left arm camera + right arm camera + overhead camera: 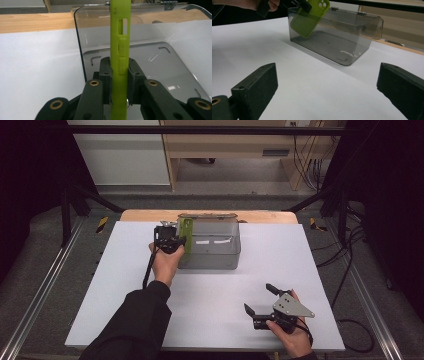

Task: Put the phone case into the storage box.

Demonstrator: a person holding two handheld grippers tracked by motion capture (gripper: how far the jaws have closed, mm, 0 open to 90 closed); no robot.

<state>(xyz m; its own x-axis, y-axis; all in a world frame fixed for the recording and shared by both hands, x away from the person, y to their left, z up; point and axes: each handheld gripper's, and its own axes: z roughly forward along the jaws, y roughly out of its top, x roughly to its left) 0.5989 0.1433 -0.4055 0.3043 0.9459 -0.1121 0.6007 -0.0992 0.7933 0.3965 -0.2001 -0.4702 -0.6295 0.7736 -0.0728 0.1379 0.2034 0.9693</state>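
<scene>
A lime-green phone case (186, 233) (120, 50) (310, 17) is held edge-on, partly inside the left end of a clear smoky plastic box (212, 245) (160, 60) (342, 40). My left gripper (169, 239) (119, 75) is shut on the case, its pads pressing both faces. In the right gripper view the case tilts over the box's near-left corner. My right gripper (261, 300) (327, 90) rests at the table's front right, jaws wide open with nothing between them, pointing toward the box.
The box stands at the back middle of a white table sheet (210, 290), its hinged lid (207, 216) open at the rear. A wooden table edge (260, 216) shows behind it. Metal rails and cables run along both sides.
</scene>
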